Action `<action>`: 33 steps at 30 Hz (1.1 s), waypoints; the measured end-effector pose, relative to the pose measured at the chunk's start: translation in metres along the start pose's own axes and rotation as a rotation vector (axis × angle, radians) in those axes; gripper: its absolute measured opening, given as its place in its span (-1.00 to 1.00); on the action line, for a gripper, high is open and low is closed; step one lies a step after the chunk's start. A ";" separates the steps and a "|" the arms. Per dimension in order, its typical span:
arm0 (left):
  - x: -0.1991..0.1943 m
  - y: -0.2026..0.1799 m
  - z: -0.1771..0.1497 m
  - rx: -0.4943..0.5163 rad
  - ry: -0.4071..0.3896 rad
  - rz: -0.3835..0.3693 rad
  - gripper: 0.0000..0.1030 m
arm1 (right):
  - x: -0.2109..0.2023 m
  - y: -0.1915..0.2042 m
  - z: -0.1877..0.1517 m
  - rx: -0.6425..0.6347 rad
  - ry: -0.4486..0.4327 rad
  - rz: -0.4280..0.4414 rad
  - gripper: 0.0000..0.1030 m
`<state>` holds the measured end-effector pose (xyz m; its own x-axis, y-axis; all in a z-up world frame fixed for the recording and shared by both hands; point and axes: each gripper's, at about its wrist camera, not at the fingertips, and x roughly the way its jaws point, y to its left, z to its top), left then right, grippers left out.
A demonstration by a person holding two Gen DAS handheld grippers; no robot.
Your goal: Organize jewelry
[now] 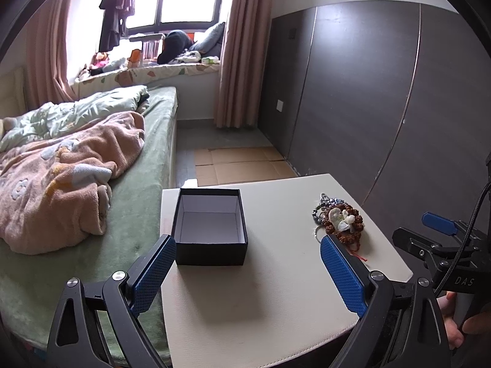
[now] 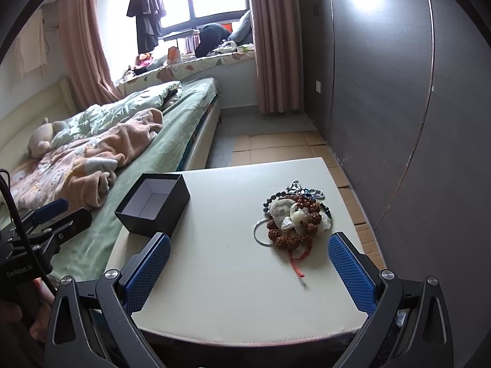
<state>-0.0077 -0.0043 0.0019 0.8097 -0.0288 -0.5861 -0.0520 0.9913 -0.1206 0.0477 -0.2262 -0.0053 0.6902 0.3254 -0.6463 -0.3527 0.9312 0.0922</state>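
I hold both tools above the near edge of the white table (image 2: 233, 276), and neither has anything in its grasp. The left gripper (image 1: 248, 271) has its jaws spread wide and empty; the right gripper (image 2: 249, 271) likewise stands wide open and empty.

Risks, as I judge them. The jewelry (image 2: 294, 217) lies in one tangled heap: a brown bead bracelet (image 2: 290, 239), pale stone pieces (image 2: 288, 214), a thin metal ring (image 2: 260, 233), a grey bead string (image 2: 303, 188) and a red cord (image 2: 296, 263) trailing toward me. A pinch on one piece will likely drag its neighbours along, and something could drop on the way across the table. The ring lies flat on the surface and gives the pads little to bite on. The heap also sits toward the table's right edge, so a clumsy nudge could push beads over the side. The black box (image 1: 210, 227) is light-looking and stands near the table's left edge beside the bed (image 1: 147, 214); a bump from the left tool could shift it or tip it off.

Position. The heap lies ahead of the right gripper, between its fingers' lines but closer to the right one, not touching either. In the left view, the heap sits just beyond the right-hand finger. The box is open, empty, and stands just ahead of the left gripper's left-hand finger.
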 end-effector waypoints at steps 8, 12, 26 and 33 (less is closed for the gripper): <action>-0.003 0.001 -0.001 -0.006 -0.015 0.010 0.85 | 0.002 0.000 -0.001 0.004 0.006 -0.003 1.00; -0.001 0.001 -0.001 -0.019 -0.010 0.008 0.85 | -0.002 0.001 0.000 0.010 0.001 -0.009 1.00; 0.004 -0.004 -0.002 -0.014 -0.006 0.019 0.85 | -0.004 0.000 0.003 0.008 -0.007 -0.011 1.00; 0.007 -0.007 -0.003 -0.006 0.003 0.018 0.85 | -0.005 0.001 0.003 -0.001 -0.005 -0.015 1.00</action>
<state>-0.0038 -0.0120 -0.0037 0.8068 -0.0110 -0.5907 -0.0701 0.9910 -0.1143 0.0452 -0.2266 0.0003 0.6985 0.3118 -0.6441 -0.3423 0.9360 0.0818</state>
